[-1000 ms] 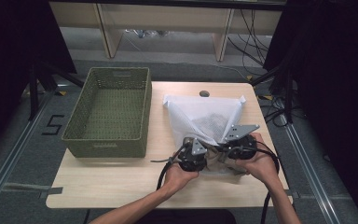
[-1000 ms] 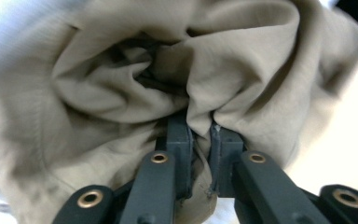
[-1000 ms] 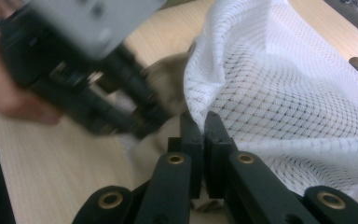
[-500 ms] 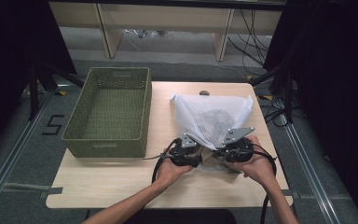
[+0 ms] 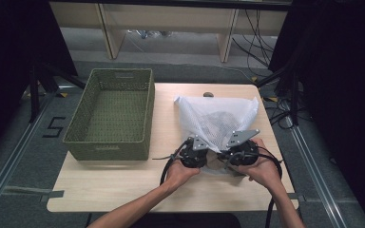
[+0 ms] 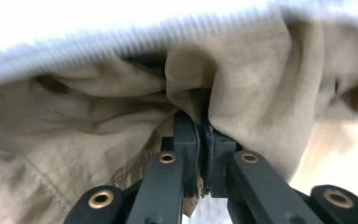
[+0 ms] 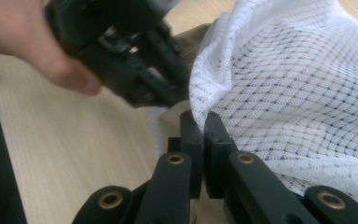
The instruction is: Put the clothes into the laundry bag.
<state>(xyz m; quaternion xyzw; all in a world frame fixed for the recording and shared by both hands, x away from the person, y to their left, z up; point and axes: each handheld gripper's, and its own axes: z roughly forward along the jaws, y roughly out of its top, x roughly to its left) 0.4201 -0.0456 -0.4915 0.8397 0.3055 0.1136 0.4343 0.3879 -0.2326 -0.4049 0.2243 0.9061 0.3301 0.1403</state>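
Starting nearest the person, two forearms are seen coming in over the front edge of the table [image 5: 123,190], each hand wrapped round a gripper at the mouth of a white mesh bag [image 5: 216,116]. The left gripper [image 6: 200,135] is clamped on a fold of tan cloth [image 6: 98,121]; its jaws have just been closing, and the cloth is pinched between the pads, under the bag's pale rim. The right gripper [image 7: 201,123] is closed on the mesh at the edge of the bag's opening, just beside the left gripper [image 7: 135,60], which is seen farther off in that view with its hand.

The tan garment is judged to lie mostly inside the bag, as a dark shape behind the mesh, with one part at the mouth between the grippers. The work in hand appears to be moving the cloth through the opening, though which way cannot be told.

Several faults could follow. Mesh could be caught together with the cloth in the left jaws, so that bag and garment move as one. Only a thin fold is held, so it could slip out under a pull. The right grip on the rim could also give way, letting the mouth collapse.

Beyond, left of the bag, an olive woven basket [image 5: 111,114] stands well apart.
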